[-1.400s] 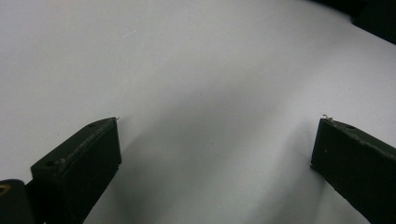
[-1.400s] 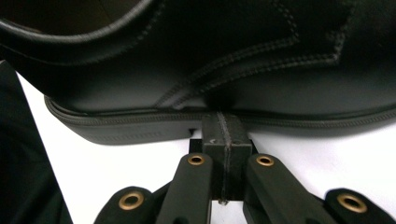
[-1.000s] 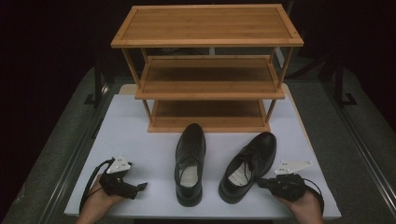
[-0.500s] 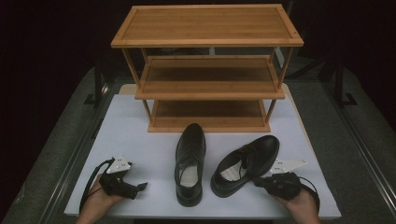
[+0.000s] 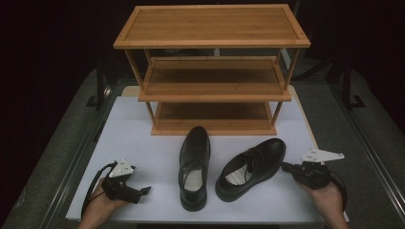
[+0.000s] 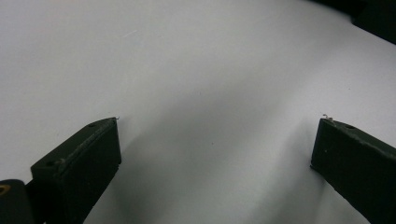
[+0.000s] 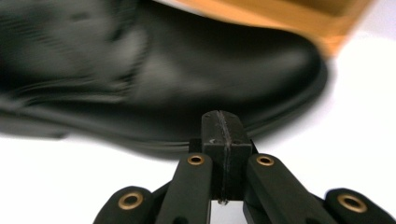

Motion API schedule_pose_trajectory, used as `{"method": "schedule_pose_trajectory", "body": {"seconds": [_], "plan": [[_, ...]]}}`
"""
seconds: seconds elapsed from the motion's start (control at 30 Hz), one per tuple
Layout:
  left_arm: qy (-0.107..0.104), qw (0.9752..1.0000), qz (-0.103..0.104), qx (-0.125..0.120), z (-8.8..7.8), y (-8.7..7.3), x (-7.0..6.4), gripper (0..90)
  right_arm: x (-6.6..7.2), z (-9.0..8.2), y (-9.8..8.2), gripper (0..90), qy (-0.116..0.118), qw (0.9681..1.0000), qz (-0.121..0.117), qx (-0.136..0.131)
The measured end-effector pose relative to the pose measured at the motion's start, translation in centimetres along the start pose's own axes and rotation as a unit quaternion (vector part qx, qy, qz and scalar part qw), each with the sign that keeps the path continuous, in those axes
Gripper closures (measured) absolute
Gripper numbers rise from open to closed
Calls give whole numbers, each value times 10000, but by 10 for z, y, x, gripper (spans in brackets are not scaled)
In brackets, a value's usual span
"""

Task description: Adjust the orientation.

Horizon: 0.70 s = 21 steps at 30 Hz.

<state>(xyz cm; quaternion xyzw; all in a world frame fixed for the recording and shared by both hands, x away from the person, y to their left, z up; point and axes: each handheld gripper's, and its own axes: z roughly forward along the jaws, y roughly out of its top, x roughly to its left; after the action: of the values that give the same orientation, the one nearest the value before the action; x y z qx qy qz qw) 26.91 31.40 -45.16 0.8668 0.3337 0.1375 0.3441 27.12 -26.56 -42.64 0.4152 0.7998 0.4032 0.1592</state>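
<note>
My right claw [image 5: 286,168] clenched empty, tip at right shoe [image 5: 252,167] sole edge; left claw [image 5: 143,191] released over white tabletop [image 5: 143,138]; left shoe [image 5: 195,167] alongside; no readable writing on either

The right shoe [image 7: 154,79] is motion-blurred, its heel cut off at the left edge.

2 black shoes [image 5: 195,167] [image 5: 252,167], 1 wooden rack [image 5: 212,71] with 3 shelves, 1 white table [image 5: 143,138], 2 grippers [image 5: 143,191] [image 5: 285,167], 2 hands [image 5: 102,207] [image 5: 327,198].
</note>
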Motion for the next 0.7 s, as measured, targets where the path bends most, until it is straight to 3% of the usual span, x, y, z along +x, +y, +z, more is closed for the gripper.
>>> {"method": "schedule_pose_trajectory", "body": {"seconds": [0.2, 0.33, 0.43, 0.7], "plan": [[1, 10000, 1, -6, 0, 0, 0, 7, -36, 8, 12, 897, -456, 9987, 241, 9], [0, 10000, -3, -9, 0, 0, 0, 7, -50, 20, 18, 897, -525, 9978, 399, 77], [0, 10000, 1, -6, 0, 0, 0, 7, -51, 30, 19, 897, -431, 9980, 406, 199], [4, 10000, -9, -16, 0, 0, 0, 7, -52, 39, 26, 898, -322, 9983, 440, 186]]}}
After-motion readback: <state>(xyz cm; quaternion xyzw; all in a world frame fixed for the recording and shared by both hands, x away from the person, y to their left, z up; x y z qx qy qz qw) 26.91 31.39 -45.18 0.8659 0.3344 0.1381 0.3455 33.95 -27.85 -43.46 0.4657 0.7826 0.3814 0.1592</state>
